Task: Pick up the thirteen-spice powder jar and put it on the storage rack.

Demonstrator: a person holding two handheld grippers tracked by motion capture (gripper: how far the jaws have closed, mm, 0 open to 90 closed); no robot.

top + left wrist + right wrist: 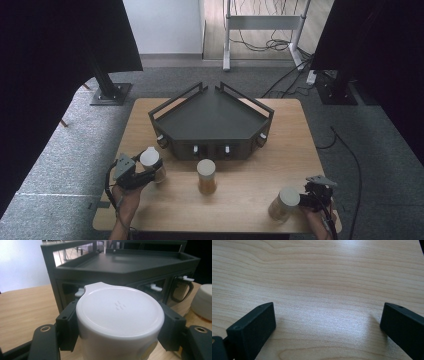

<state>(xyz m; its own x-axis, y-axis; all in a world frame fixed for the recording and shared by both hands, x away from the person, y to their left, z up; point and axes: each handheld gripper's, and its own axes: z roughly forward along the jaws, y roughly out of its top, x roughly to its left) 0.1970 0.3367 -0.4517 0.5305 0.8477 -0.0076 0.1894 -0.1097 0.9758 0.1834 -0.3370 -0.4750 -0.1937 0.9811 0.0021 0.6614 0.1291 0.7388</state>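
Lower left of the high view: left gripper (145,175), jaws clenched on a white-lidded jar (151,161), not yet lifted. Centre: second jar (206,176) before the dark rack (212,120). Lower right: third jar (283,202) beside the right gripper (328,322), jaws released over bare surface (324,277).

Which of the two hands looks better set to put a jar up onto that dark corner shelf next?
The left. The left gripper is shut on the white-lidded jar, right in front of the dark shelf. The right gripper is open over bare table, holding nothing, at the near right corner beside another jar.
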